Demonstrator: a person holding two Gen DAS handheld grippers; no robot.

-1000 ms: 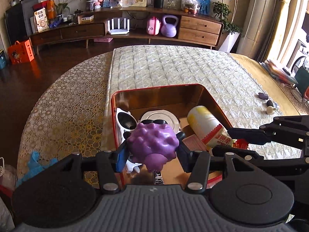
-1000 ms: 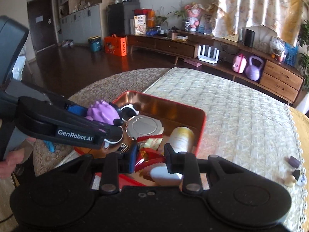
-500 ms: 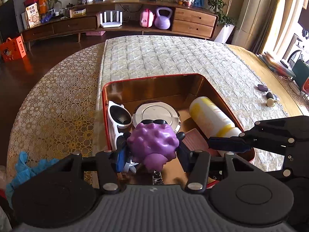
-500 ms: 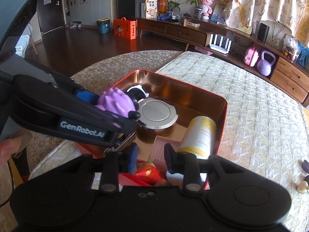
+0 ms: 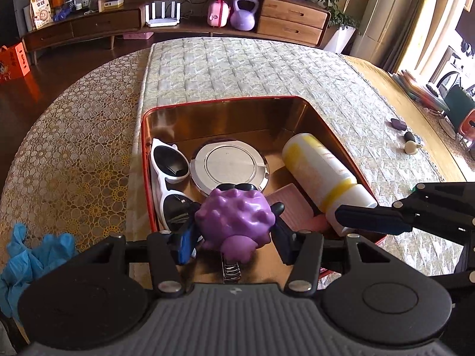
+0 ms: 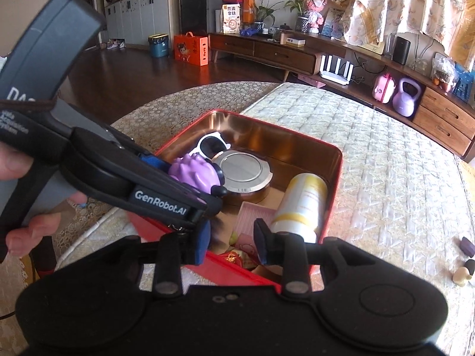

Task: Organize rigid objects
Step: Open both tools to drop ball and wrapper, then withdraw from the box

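Note:
My left gripper (image 5: 234, 234) is shut on a knobbly purple toy (image 5: 234, 222) and holds it over the near end of a red tin box (image 5: 219, 104) with a gold inside. The toy also shows in the right wrist view (image 6: 193, 172). In the box lie white sunglasses (image 5: 169, 175), a round silver case (image 5: 228, 167), a yellow-and-white bottle (image 5: 323, 175) and a pink flat box (image 5: 289, 201). My right gripper (image 6: 233, 241) is open and empty over the box's near right edge, beside the bottle (image 6: 299, 204).
The box (image 6: 335, 178) sits on a quilted mat (image 5: 237, 68) on a lace-covered table. Blue gloves (image 5: 26, 261) lie at the near left. Small purple, black and cream pieces (image 5: 406, 136) lie at the right. A wooden sideboard (image 5: 178, 20) stands behind.
My left gripper with the purple toy has come down and forward, further over the box. My right gripper has drawn back towards the box's near right edge, still open.

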